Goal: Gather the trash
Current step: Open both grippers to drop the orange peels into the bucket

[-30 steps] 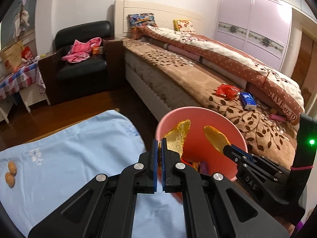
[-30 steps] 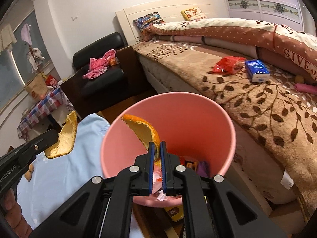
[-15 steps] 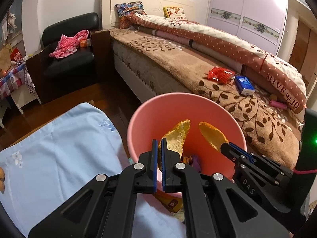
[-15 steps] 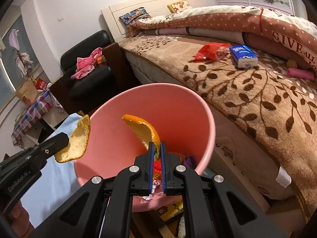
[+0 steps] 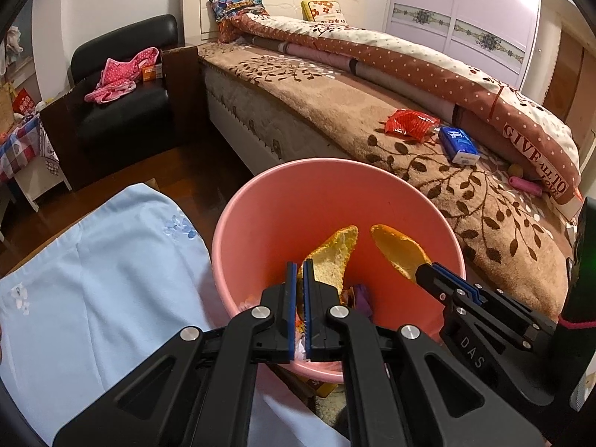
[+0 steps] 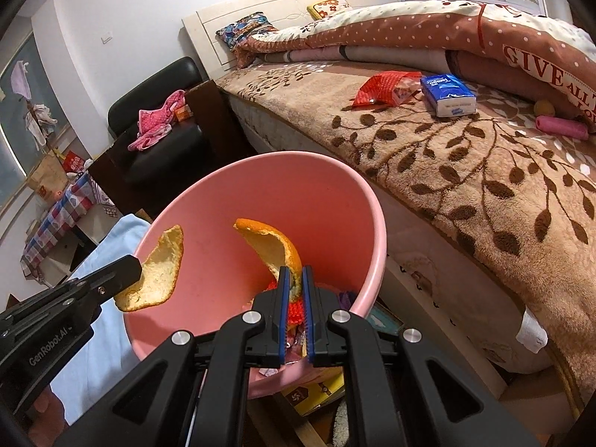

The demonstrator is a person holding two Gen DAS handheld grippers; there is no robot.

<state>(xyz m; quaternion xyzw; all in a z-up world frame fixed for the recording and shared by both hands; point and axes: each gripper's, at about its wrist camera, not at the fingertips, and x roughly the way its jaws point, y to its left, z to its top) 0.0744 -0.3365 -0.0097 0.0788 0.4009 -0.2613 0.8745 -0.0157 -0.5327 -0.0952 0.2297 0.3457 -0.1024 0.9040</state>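
— what's changed?
— i've brought both peels in over the pink bin. left gripper clamped on one peel, right gripper on the other — next i'd let go.

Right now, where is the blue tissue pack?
The tissue pack lies on the bed's brown blanket, right of the pink bin in both views, beside the red snack wrapper.
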